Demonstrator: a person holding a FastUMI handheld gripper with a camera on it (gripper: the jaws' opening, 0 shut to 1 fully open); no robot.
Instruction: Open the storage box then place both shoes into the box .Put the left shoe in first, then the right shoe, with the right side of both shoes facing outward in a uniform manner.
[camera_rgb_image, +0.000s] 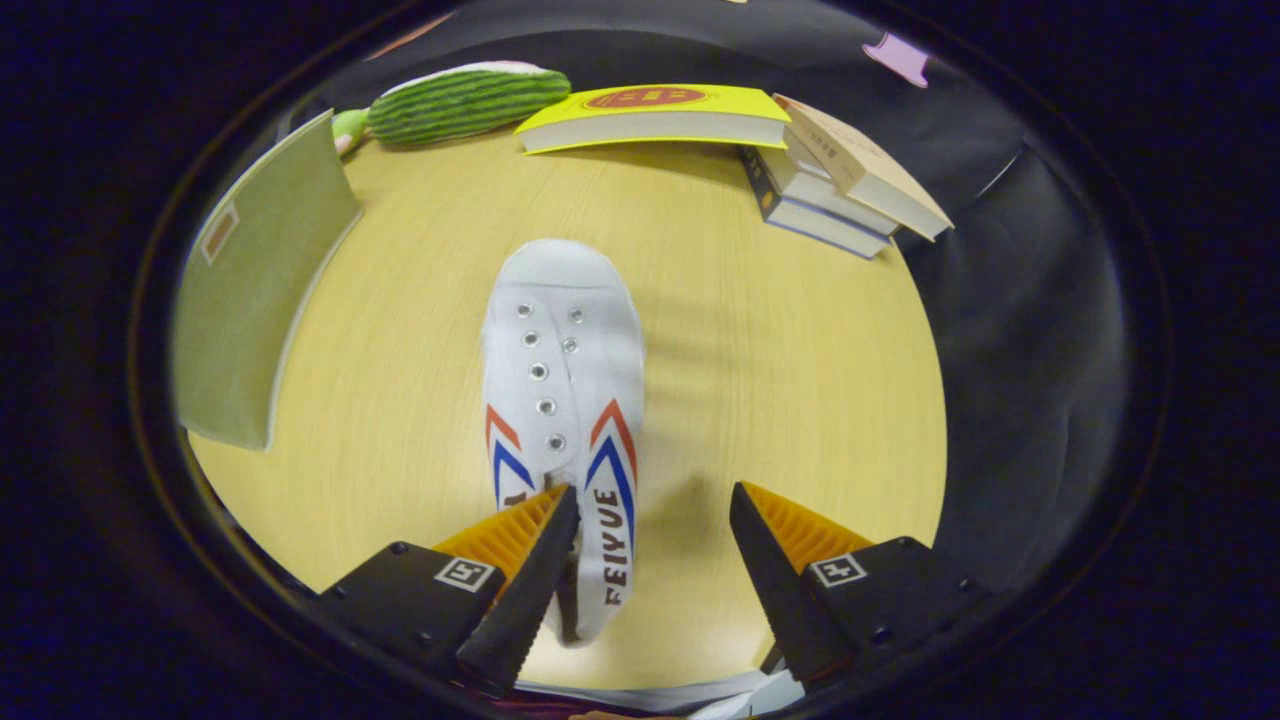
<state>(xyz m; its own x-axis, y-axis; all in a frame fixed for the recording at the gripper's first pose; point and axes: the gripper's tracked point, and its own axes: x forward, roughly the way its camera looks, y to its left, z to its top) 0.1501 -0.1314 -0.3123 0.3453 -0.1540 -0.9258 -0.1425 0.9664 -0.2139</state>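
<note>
The jaws (655, 500) stand released over the pale wooden surface (800, 380) — the white shoe (562, 400) lies between them, against the left finger; books (840, 180) lie well beyond.

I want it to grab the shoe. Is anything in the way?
No. The gripper is open, and the shoe's heel end already lies between the fingers, against one finger, apart from the other. Only bare table lies around it.
</note>
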